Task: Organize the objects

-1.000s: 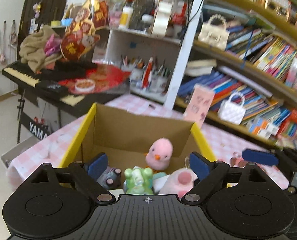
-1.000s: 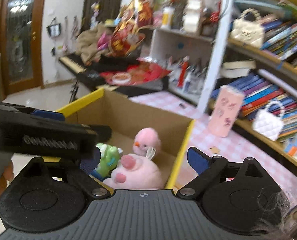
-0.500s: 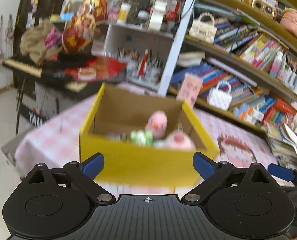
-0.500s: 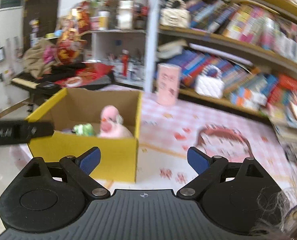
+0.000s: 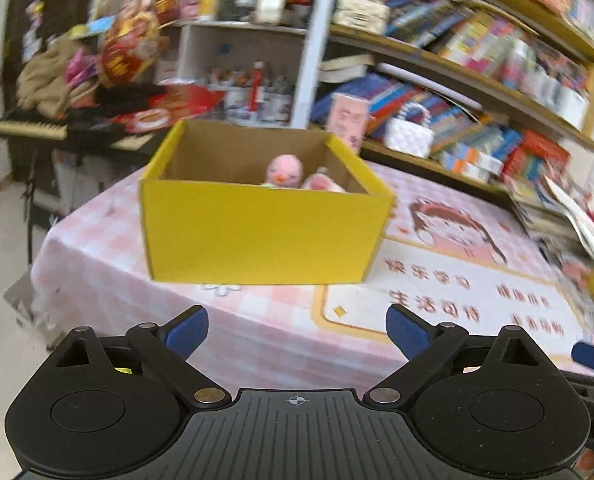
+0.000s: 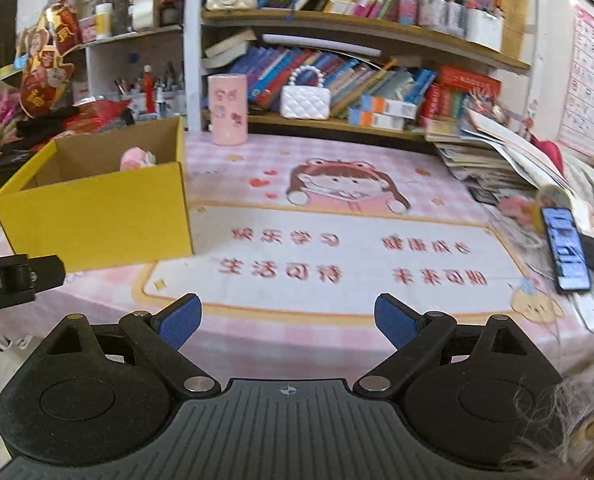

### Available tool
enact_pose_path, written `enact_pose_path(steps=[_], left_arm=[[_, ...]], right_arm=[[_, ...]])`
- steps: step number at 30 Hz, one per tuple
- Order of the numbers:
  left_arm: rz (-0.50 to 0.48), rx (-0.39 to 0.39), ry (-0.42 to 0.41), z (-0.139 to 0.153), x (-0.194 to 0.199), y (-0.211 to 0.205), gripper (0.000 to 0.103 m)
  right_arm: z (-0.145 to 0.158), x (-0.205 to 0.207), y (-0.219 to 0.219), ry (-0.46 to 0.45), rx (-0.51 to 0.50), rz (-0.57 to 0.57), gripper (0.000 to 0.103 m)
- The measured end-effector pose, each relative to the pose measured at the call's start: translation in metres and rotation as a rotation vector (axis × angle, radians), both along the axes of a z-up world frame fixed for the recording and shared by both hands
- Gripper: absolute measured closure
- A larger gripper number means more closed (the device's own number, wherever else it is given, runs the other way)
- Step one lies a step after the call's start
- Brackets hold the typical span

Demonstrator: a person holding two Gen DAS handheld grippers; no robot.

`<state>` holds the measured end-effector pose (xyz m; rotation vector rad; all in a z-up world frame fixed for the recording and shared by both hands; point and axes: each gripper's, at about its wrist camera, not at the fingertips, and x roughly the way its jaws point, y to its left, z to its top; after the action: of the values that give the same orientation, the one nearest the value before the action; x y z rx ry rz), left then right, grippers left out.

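Left wrist view shows the yellow cardboard box point(image 5: 263, 228) ahead and a little left of centre on the pink checked tablecloth point(image 5: 97, 264). Its long side faces the camera. Inside it, a pink chick plush point(image 5: 285, 171) and a second pink plush point(image 5: 324, 183) rise just above the front wall. No loose toy lies on the cloth in front of either tool, so I judge that the sorting is nearly finished or finished.

The left gripper point(image 5: 297, 326) has its blue pads wide apart and holds nothing; it hangs at the near table edge, well apart from the box. The right gripper point(image 6: 288, 320) is also spread wide and empty. From the right wrist view the box point(image 6: 97, 216) lies far to the left, so the left tool is the nearer one to it.

To the right, near the stacked papers, a phone point(image 6: 567, 248) with a lit screen lies on the table, closer to the right tool. A pink cylinder point(image 6: 228, 109) stands behind the box, at the bookshelf.
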<state>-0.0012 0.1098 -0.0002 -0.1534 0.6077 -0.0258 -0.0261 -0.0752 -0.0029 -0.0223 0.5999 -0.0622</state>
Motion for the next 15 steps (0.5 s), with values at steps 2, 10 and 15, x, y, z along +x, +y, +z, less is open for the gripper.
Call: enact_pose_path(steps=[2,10,15], left_arm=[[-0.026,0.039,-0.016,0.001,-0.002,-0.009,0.006],[-0.146,0.13,0.001,-0.007,-0.007,-0.048,0.006],[-0.173,0.139,0.017,-0.009,-0.009,-0.06,0.006]], right_arm=[[-0.001,-0.007,-0.004,-0.004,-0.005,-0.027,0.01],[-0.003,-0.017,-0.026,0.003,-0.012,-0.126,0.009],[-0.006,-0.024,-0.036,0.017,-0.02,-0.158,0.009]])
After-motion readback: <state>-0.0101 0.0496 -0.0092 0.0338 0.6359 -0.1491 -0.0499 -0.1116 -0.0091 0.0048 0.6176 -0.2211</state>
